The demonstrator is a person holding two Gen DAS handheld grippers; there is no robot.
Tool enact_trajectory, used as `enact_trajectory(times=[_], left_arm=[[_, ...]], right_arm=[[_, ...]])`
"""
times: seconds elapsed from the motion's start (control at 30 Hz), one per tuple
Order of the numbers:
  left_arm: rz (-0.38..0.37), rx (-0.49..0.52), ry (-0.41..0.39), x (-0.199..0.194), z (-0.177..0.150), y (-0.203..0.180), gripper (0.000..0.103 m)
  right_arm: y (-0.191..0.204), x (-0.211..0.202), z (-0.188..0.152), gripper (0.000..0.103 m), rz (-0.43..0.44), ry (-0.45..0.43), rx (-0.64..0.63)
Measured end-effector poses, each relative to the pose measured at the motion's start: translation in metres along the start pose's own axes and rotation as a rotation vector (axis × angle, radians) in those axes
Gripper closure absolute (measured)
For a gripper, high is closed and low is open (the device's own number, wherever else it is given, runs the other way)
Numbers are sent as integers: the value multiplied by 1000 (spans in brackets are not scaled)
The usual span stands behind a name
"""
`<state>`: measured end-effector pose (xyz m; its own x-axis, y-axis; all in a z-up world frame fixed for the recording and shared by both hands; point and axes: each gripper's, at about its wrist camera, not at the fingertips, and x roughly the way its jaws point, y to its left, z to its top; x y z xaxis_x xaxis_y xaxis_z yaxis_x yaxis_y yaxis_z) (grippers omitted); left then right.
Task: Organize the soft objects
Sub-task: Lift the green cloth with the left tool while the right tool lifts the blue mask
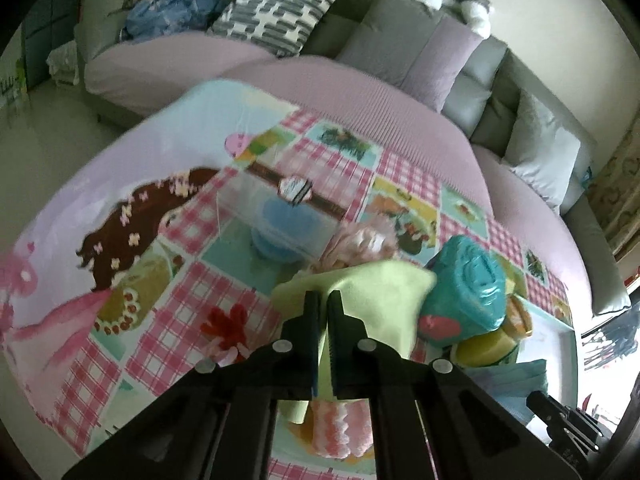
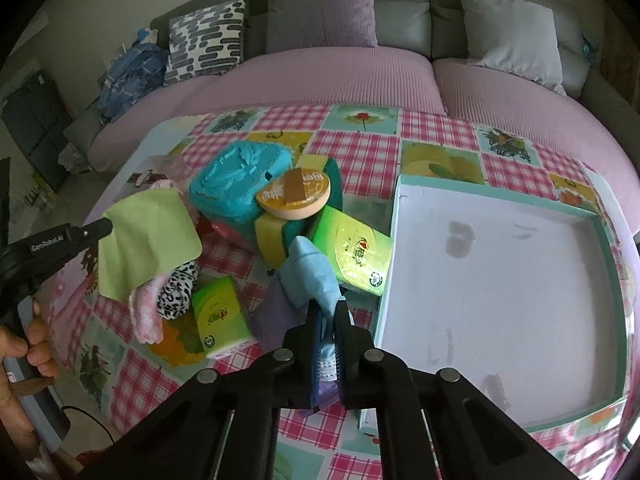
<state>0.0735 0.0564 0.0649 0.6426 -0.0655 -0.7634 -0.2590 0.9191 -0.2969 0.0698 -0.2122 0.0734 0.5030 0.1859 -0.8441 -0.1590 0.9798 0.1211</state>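
My left gripper point(image 1: 324, 298) is shut on a light green cloth point(image 1: 372, 288), which hangs lifted off the pile; the right wrist view shows that cloth point(image 2: 148, 240) dangling from the left gripper point(image 2: 106, 226). My right gripper point(image 2: 328, 308) is shut on a light blue cloth point(image 2: 308, 272), with a purple cloth point(image 2: 276, 312) bunched just under it. A pink fluffy cloth point(image 2: 146, 312) and a leopard-print cloth point(image 2: 176, 292) lie below the green one. To the right stands a white tray point(image 2: 500, 280) with a teal rim and nothing in it.
On the checked tablecloth lie a teal wrapped pack point(image 2: 236, 188), a round yellow puff point(image 2: 296, 194), a yellow sponge point(image 2: 272, 240) and two green tissue packs point(image 2: 352, 252) point(image 2: 220, 316). A clear box point(image 1: 280, 216) stands further left. A sofa with cushions point(image 2: 320, 4) lies beyond.
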Motion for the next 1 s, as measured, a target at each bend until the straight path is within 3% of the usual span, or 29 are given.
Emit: enact_trajectory(times=[0.47, 1.0], left_arm=[[-51, 97, -170, -44, 5, -31, 100], [-76, 160, -164, -47, -5, -55, 100]], right_arm=[[-8, -37, 5, 98, 25, -109, 9], [-16, -23, 2, 96, 42, -72, 32]])
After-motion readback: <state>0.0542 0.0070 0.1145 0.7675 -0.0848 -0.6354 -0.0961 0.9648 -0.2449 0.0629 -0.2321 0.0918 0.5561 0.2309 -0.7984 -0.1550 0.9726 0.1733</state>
